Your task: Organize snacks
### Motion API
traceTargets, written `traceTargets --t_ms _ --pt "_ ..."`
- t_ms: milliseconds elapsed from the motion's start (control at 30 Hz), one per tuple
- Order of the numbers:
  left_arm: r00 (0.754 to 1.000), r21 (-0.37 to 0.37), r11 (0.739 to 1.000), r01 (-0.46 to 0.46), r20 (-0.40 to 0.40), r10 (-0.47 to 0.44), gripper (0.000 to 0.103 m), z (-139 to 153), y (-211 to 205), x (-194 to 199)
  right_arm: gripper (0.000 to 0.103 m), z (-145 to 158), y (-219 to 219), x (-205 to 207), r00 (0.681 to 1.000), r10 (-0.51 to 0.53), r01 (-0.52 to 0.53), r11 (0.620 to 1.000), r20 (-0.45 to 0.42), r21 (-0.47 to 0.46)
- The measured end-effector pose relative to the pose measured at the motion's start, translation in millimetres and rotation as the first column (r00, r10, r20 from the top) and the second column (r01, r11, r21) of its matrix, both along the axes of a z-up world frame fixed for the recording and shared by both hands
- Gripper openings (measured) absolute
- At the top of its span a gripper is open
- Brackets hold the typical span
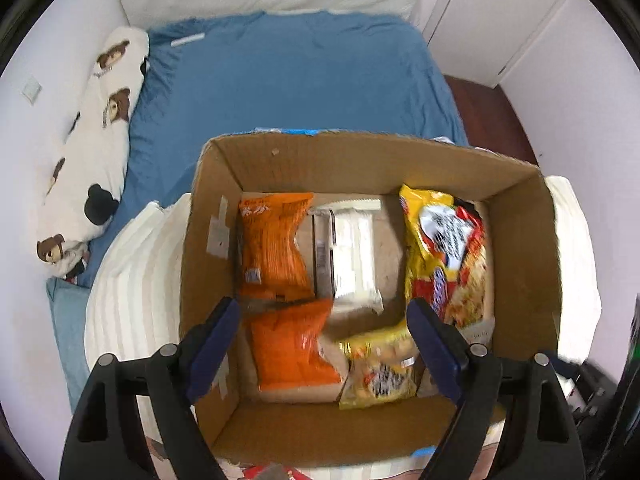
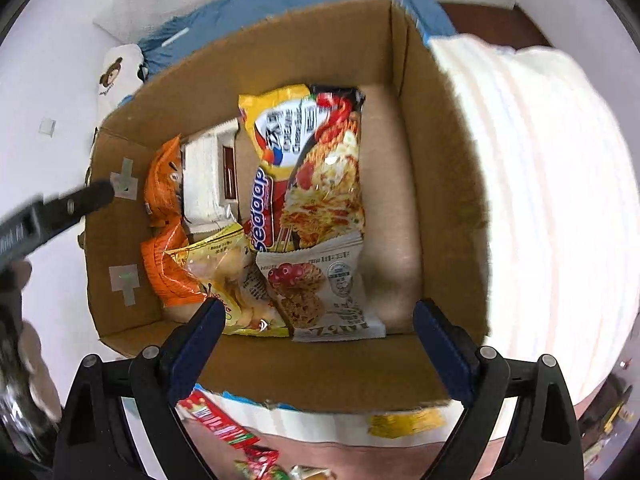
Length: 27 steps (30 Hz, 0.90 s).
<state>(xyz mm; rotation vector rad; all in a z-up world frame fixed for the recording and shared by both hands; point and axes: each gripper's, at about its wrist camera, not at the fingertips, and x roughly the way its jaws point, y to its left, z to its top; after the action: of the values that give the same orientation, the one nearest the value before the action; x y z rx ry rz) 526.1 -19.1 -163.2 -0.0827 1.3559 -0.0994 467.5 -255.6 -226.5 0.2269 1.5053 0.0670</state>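
Note:
An open cardboard box (image 1: 360,164) (image 2: 448,160) stands on the bed. Inside lie two orange packets (image 1: 276,244) (image 1: 292,348), a white packet (image 1: 356,252) (image 2: 208,176), a big yellow-red noodle bag (image 1: 448,248) (image 2: 308,168), a small yellow snack bag (image 1: 380,368) (image 2: 224,272) and a white cookie packet (image 2: 320,292). My left gripper (image 1: 324,320) hovers open and empty over the box's near half. My right gripper (image 2: 316,320) hovers open and empty over the box's near edge. The left gripper's dark tip (image 2: 84,200) shows at the box's left wall.
A blue bed sheet (image 1: 300,76), a bear-print pillow (image 1: 92,140) and a folded white blanket (image 1: 132,288) (image 2: 552,200) surround the box. Loose red and green snack wrappers (image 2: 228,432) lie in front of the box. A white door (image 1: 492,12) stands at the back right.

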Motion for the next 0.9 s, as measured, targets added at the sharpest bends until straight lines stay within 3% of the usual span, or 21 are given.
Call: traceTargets --t_ms 400,633,900 --pt "0.980 -0.002 1.000 -0.020 0.196 0.020 0.085 40 4 -108 0.097 62 10 -58 0.973 0.043 -0.028 0.997 0.227 -0.071" --pt "0.957 0.019 0.999 -0.038 0.289 0.031 0.085 67 2 -161 0.097 99 22 -108 0.932 0.086 -0.047 0.992 0.353 -0.118" --pt "0.922 0.027 0.997 -0.070 0.384 0.054 0.085 99 -1 -207 0.097 130 29 -157 0.891 0.115 -0.069 0.990 0.439 -0.119"
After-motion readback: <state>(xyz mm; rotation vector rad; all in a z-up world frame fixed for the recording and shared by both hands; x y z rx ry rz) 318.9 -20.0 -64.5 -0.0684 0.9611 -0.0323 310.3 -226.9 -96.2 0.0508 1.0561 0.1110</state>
